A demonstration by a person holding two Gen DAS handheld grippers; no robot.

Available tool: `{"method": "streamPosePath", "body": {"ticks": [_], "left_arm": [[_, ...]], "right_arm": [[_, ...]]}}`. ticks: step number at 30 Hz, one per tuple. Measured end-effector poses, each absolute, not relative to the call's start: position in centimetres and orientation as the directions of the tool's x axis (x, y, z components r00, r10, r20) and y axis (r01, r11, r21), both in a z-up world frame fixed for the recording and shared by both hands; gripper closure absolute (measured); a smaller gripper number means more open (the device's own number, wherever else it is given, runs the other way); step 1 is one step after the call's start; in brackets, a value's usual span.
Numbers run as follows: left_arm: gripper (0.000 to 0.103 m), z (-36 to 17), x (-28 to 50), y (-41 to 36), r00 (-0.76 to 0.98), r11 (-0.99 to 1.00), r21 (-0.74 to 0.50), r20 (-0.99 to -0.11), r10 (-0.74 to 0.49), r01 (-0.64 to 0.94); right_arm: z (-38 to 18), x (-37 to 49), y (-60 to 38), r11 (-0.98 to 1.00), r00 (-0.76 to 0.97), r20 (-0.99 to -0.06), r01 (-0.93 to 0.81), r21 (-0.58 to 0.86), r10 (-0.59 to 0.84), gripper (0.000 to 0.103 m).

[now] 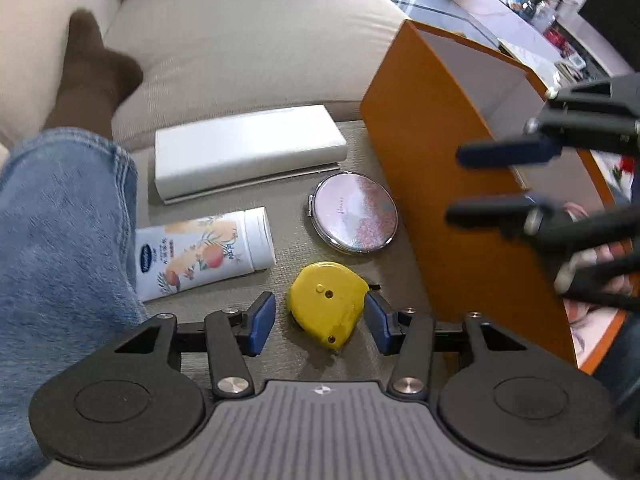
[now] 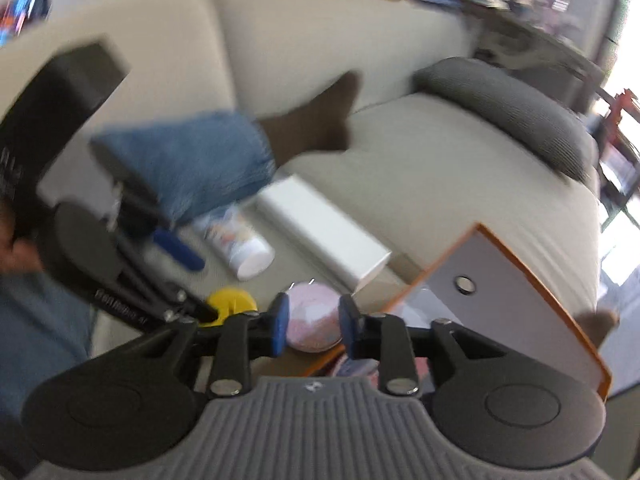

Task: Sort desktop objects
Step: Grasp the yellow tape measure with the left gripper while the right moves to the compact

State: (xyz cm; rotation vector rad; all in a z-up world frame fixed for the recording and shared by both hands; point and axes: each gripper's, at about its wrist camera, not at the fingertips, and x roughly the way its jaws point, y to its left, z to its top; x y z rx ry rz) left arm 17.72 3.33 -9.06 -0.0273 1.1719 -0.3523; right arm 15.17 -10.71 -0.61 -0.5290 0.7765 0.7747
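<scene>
Orange box (image 1: 420, 168), contents unclear

My left gripper (image 1: 320, 318) sits at the bottom centre, jaws apart around the yellow tape measure (image 1: 326, 304); the right-hand pad looks to be touching its edge, the left-hand one stands clear. Above it lie a round compact mirror (image 1: 354, 213), a lotion tube (image 1: 204, 254) and a white box (image 1: 248, 151). An orange box (image 1: 432, 184) stands at right, my right gripper (image 1: 484, 184) open before it.
</scene>
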Motion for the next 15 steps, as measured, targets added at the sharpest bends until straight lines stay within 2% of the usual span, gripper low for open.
{"method": "streamPosePath", "body": {"ticks": [8,11,15], "left_arm": [[0.039,-11.3,18.8,3.5,0.289,0.945,-0.243,-0.909,-0.301,0.219],[0.03,-12.2,18.9,3.5,0.272,0.941,-0.266,-0.909,-0.317,0.21],[0.029,-12.4,18.8,3.2,0.272,0.94,-0.251,-0.911,-0.309,0.229]], "right_arm": [[-3.9,15.8,-7.2,0.343,0.382,-0.884,-0.896,-0.283,0.27,0.062],[-4.5,16.2,-6.6,0.291,0.375,-0.898,-0.907,-0.304,0.231,0.061],[-4.6,16.4,-6.3,0.262,0.364,-0.907,-0.915,-0.306,0.211,0.061]]}}
